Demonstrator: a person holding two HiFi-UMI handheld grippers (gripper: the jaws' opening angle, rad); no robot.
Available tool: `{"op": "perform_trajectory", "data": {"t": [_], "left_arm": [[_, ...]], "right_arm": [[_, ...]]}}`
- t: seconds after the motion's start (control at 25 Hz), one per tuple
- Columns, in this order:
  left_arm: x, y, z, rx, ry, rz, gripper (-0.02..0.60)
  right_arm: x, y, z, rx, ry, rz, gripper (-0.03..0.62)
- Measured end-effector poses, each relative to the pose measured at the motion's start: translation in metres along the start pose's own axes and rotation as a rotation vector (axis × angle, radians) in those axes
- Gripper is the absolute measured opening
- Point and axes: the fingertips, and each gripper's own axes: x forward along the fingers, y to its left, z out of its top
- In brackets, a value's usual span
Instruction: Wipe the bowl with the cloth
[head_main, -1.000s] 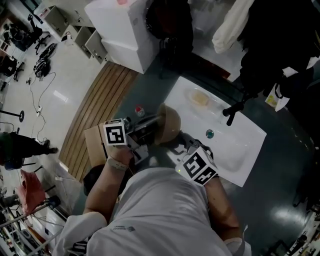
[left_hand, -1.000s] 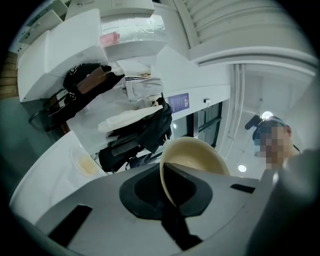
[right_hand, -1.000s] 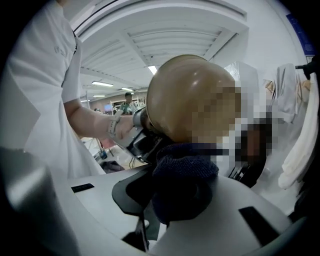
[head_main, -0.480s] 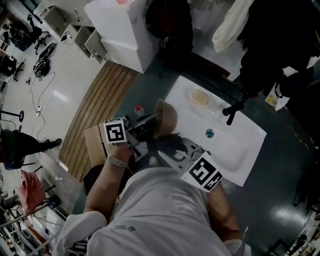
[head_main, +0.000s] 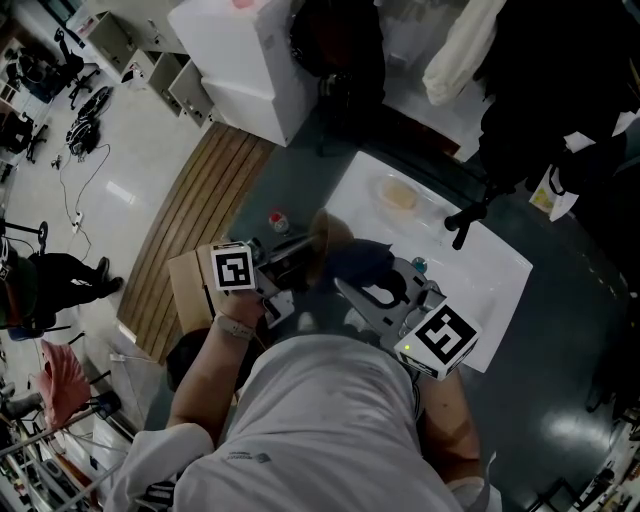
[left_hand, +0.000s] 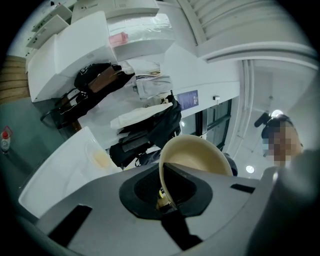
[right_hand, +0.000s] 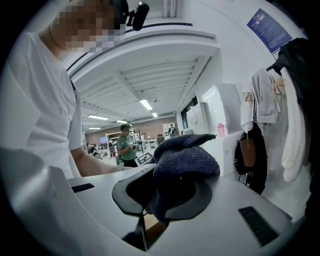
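In the head view my left gripper (head_main: 305, 256) holds a cream bowl (head_main: 330, 232) by its rim, tipped on its side over the near left corner of the white sink (head_main: 480, 300). The left gripper view shows the bowl (left_hand: 197, 156) with its rim clamped between the jaws of the left gripper (left_hand: 165, 200). My right gripper (head_main: 368, 282) is shut on a dark blue knitted cloth (head_main: 358, 258), which sits right beside the bowl. The cloth (right_hand: 185, 160) bulges out of the right gripper (right_hand: 150, 212) in the right gripper view.
A dark faucet (head_main: 466, 222), a drain (head_main: 419, 266) and a yellow soap (head_main: 398, 196) belong to the sink. A small red-capped bottle (head_main: 279, 220) stands left of the bowl. A cardboard box (head_main: 186, 285), a slatted wooden panel (head_main: 205, 205) and a white cabinet (head_main: 250, 60) lie to the left.
My right gripper has swung out to the right and carried the cloth up against the bowl. The bowl has tilted a little in the left gripper, which has stayed put.
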Motion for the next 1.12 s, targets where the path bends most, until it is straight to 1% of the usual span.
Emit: {"op": "perform_trajectory", "data": {"t": [0.16, 0.4, 0.48, 0.6, 0.72, 0.84, 0.92, 1.12], "left_arm": [[0.002, -0.004, -0.008, -0.025, 0.007, -0.027, 0.018], [0.004, -0.012, -0.025, -0.002, 0.079, -0.058, 0.018], [0.005, -0.017, -0.033, 0.011, 0.115, -0.076, 0.018], [0.007, -0.027, -0.045, 0.024, 0.169, -0.122, 0.018], [0.010, -0.039, -0.053, 0.032, 0.199, -0.173, 0.018], [0.011, -0.055, -0.057, 0.020, 0.199, -0.249, 0.018], [0.012, -0.063, -0.054, 0.012, 0.183, -0.276, 0.018], [0.011, -0.064, -0.043, 0.015, 0.137, -0.256, 0.018]], "right_arm": [[-0.004, -0.011, 0.007, 0.087, -0.064, -0.002, 0.069], [-0.013, -0.033, 0.013, 0.175, -0.146, -0.061, 0.068], [-0.013, -0.042, 0.011, 0.186, -0.152, -0.081, 0.069], [-0.013, -0.054, 0.007, 0.196, -0.143, -0.109, 0.068], [-0.013, -0.064, -0.002, 0.201, -0.122, -0.133, 0.067], [-0.010, -0.067, -0.019, 0.191, -0.074, -0.154, 0.068], [-0.006, -0.066, -0.028, 0.201, -0.056, -0.159, 0.067], [-0.004, -0.063, -0.041, 0.208, -0.036, -0.179, 0.067]]}}
